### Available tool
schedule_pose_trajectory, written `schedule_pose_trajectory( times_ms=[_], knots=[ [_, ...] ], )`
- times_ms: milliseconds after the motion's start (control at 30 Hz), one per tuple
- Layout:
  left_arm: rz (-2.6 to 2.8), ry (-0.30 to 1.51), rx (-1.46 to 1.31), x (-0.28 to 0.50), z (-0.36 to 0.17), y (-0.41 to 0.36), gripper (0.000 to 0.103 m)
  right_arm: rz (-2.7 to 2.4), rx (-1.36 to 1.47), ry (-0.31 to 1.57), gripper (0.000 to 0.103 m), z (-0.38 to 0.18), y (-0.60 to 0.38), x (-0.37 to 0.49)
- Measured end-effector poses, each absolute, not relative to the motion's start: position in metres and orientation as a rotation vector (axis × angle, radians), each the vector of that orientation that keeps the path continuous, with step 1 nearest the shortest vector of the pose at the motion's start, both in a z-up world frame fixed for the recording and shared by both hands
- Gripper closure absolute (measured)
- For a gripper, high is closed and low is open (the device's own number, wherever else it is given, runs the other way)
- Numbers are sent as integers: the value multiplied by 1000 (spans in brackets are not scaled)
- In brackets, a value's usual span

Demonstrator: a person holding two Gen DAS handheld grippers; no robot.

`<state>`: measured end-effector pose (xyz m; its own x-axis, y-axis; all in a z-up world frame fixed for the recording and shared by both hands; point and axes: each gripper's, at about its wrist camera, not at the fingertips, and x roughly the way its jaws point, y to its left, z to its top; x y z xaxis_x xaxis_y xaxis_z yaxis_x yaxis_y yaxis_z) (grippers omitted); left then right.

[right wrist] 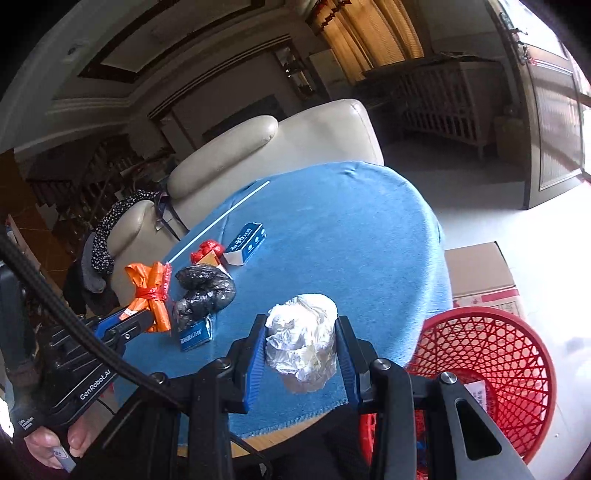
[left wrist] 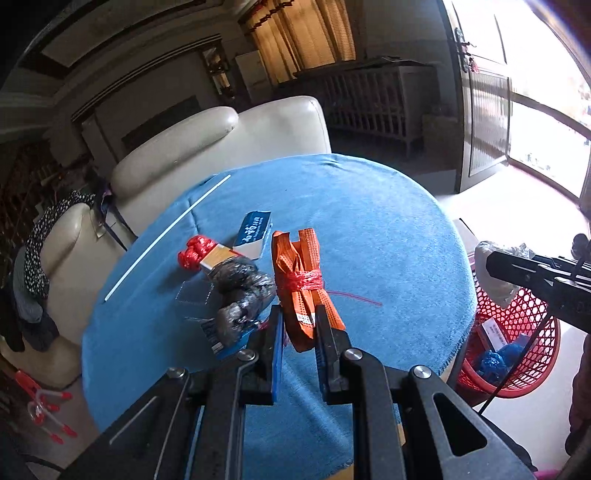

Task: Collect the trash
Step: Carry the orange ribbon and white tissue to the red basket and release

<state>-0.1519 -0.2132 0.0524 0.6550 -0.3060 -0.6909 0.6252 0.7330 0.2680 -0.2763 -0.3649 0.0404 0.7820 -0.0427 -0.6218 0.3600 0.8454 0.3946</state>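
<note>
Beside the red basket [right wrist: 491, 369], right claw [right wrist: 301, 354] clamps crumpled foil [right wrist: 301, 343]; left claw [left wrist: 299, 328] clamps orange bundle [left wrist: 299, 280].

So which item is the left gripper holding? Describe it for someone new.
On the blue table, find the trash cluster near its left side. The left gripper is shut on an orange bundle, the only orange piece, tied round its middle with red string, beside a black bag.

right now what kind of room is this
Most likely a home living room: a cream leather sofa behind the blue-clothed table, curtains over a window, and a wooden cabinet by the door.
</note>
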Motion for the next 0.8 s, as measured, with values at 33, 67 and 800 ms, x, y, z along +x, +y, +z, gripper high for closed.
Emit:
schedule_pose_trajectory(
  times_ms=[33, 67, 800],
  knots=[
    [-558, 665, 526, -153, 52, -215, 87, -231, 526, 640, 64, 41, -366, -278],
    [-560, 665, 530, -154, 52, -217, 87, -234, 526, 638, 64, 41, -368, -280],
    [-659, 618, 662, -182, 41, -285, 86, -353, 603, 630, 64, 24, -412, -334]
  ],
)
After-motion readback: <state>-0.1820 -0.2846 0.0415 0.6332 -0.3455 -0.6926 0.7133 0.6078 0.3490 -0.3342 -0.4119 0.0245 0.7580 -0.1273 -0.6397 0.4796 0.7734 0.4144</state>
